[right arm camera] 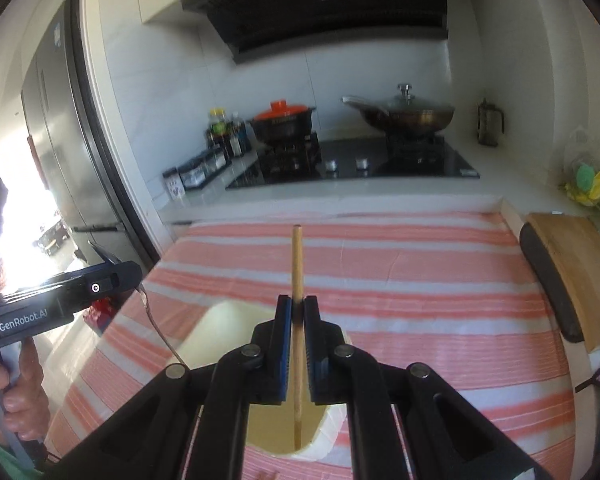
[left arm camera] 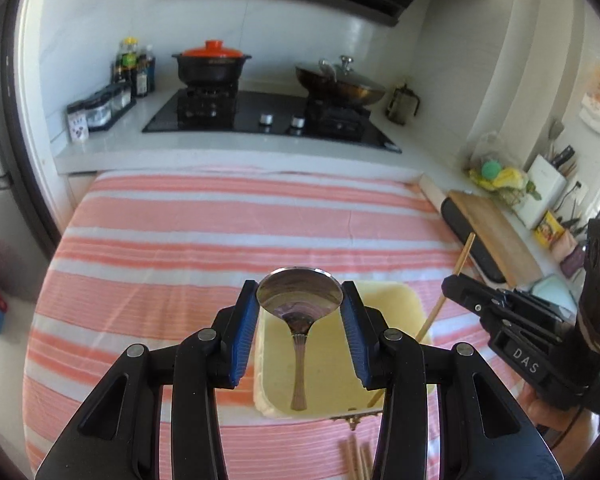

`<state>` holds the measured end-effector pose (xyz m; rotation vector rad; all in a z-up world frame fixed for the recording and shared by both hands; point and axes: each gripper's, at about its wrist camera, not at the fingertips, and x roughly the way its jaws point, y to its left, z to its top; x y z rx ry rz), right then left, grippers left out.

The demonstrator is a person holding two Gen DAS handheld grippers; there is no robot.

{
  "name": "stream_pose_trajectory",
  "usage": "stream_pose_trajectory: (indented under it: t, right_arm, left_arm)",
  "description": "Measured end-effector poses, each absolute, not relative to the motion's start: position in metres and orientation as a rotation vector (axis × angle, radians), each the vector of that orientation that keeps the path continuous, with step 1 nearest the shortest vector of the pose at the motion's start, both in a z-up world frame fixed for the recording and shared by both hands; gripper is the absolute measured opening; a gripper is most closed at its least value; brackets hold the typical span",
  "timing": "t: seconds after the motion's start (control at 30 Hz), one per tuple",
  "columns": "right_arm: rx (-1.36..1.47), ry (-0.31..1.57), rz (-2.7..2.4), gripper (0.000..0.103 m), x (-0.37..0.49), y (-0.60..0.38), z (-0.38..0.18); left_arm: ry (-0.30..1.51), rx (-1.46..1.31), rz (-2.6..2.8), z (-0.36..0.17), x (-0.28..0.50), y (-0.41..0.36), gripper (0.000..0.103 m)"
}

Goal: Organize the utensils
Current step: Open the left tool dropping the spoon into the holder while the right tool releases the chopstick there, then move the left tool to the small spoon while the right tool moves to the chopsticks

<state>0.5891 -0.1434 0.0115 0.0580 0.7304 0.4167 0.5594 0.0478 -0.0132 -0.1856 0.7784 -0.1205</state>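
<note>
Spoon and chopstick held over a cream bin on striped cloth.

Left gripper partly open, pads clamped on a metal spoon by its bowl, handle hanging toward 6 o'clock above the bin. Right gripper pinched tight on a wooden chopstick, tip at 12 o'clock. Bin floor mostly hidden behind fingers; contents unclear. More chopsticks cut off at 6 o'clock.
</note>
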Motion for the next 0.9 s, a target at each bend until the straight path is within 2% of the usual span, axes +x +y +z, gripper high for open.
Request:
stream_pose_trajectory:
  t: [0.17, 0.27, 0.3, 0.33, 0.37, 0.5, 0.6, 0.67, 0.9]
  right_arm:
    - [0.060, 0.816, 0.394, 0.010, 0.605, -0.142, -0.010]
    - [0.078, 0.804, 0.388, 0.011, 0.596, -0.152, 0.003]
    - [0.085, 0.789, 0.392, 0.019, 0.588, -0.158, 0.011]
    - [0.090, 0.770, 0.397, 0.034, 0.577, -0.165, 0.018]
    - [0.091, 0.750, 0.398, 0.045, 0.565, -0.172, 0.025]
    - [0.066, 0.717, 0.401, 0.046, 0.503, -0.204, 0.032]
    - [0.001, 0.706, 0.367, 0.046, 0.445, -0.226, 0.013]
    - [-0.045, 0.699, 0.321, 0.050, 0.406, -0.235, -0.010]
    - [-0.051, 0.772, 0.213, 0.051, 0.297, -0.249, -0.104]
  left_arm:
    - [0.870, -0.173, -0.082, -0.041, 0.572, 0.041, 0.045]
    - [0.845, -0.214, -0.093, -0.029, 0.553, 0.048, 0.059]
    - [0.819, -0.224, -0.101, -0.022, 0.543, 0.052, 0.067]
    - [0.786, -0.224, -0.107, -0.014, 0.530, 0.055, 0.072]
    - [0.757, -0.218, -0.108, -0.008, 0.515, 0.060, 0.079]
    - [0.679, -0.194, -0.112, 0.001, 0.438, 0.080, 0.098]
    - [0.683, -0.146, -0.089, -0.021, 0.379, 0.089, 0.100]
    - [0.702, -0.136, -0.064, -0.046, 0.347, 0.093, 0.100]
    - [0.902, -0.231, -0.004, -0.146, 0.283, 0.096, 0.098]
